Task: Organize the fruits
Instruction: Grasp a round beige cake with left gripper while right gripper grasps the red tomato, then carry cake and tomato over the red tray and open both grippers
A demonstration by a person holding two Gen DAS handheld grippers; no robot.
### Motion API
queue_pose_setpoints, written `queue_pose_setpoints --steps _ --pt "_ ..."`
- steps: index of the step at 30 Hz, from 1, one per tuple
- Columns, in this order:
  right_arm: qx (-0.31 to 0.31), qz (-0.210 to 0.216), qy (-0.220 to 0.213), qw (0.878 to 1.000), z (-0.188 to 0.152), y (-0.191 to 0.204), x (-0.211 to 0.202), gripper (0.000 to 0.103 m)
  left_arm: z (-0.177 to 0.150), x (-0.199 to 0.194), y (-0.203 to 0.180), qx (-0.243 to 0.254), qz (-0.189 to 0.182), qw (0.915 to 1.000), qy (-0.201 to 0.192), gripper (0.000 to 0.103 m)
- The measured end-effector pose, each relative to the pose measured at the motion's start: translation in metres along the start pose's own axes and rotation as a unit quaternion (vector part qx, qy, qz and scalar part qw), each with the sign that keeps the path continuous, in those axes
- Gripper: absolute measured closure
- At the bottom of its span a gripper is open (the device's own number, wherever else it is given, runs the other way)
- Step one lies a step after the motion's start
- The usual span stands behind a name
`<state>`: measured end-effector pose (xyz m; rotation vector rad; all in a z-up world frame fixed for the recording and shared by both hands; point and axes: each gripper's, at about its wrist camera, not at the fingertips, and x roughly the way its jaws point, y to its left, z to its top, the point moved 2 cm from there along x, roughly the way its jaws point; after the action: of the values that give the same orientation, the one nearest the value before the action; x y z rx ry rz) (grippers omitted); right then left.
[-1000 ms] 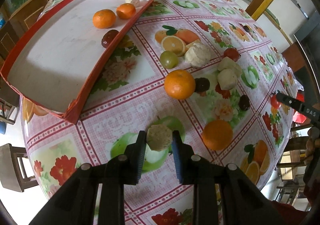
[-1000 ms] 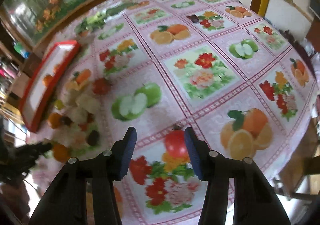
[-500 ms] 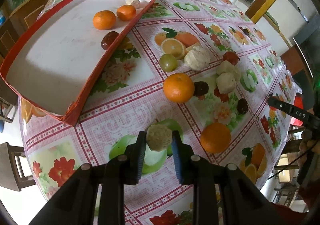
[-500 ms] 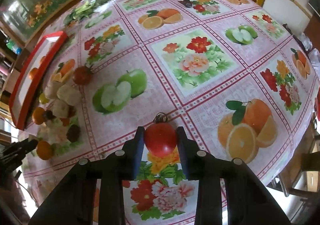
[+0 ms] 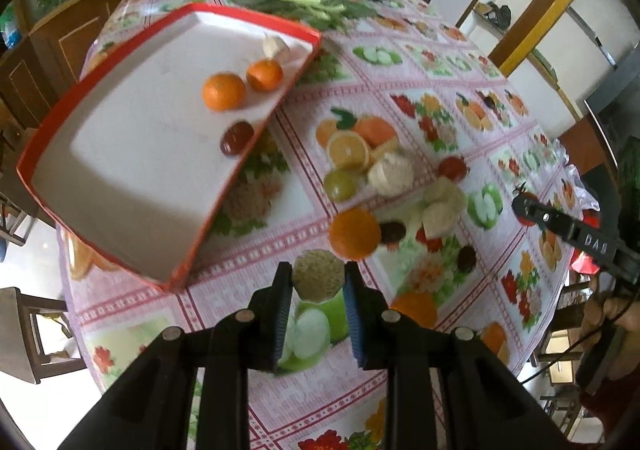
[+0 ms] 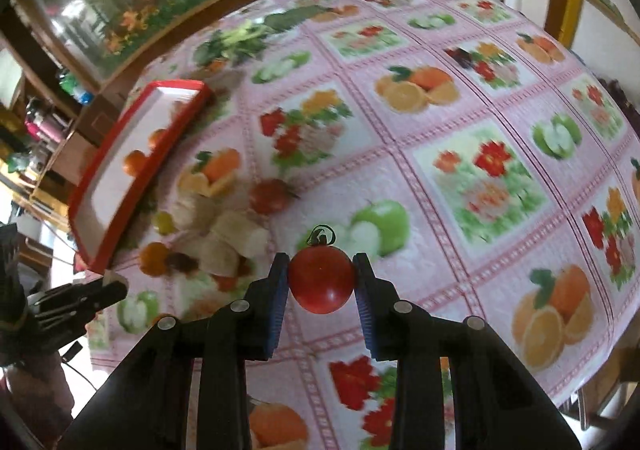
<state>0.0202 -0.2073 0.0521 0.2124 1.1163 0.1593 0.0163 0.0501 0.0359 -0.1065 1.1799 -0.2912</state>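
The left gripper (image 5: 319, 282) clamps a rough tan round fruit (image 5: 319, 274), held near the red tray's (image 5: 208, 226) near corner, apparently clear of the tablecloth (image 5: 256, 250). The right gripper (image 6: 321, 284) pinches a red tomato (image 6: 322, 278) over open cloth, well apart from the loose fruit pile (image 6: 212, 234) beside the tray.

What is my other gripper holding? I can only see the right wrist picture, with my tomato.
Observer: Your left gripper is shut on a rough beige fruit.
Operator: What did we sort already?
Observer: The left wrist view shows a dark red fruit in the red tray, against its right wall, beside the two oranges.
Operator: Anything more in there?
Observer: One pale piece in the far corner.
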Motion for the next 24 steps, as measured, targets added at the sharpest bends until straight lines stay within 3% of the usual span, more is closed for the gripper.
queue_pose_setpoints --steps 9,24 --pt "-0.029 0.030 -0.007 0.999 0.016 0.031 0.004 0.072 0.025 -0.005 0.005 0.004 0.026 0.9996 -0.006 0.075" --pt "-0.085 0.059 -0.019 0.994 0.053 0.089 0.013 0.072 0.041 -0.003 0.024 -0.007 0.029 0.9995 -0.003 0.075"
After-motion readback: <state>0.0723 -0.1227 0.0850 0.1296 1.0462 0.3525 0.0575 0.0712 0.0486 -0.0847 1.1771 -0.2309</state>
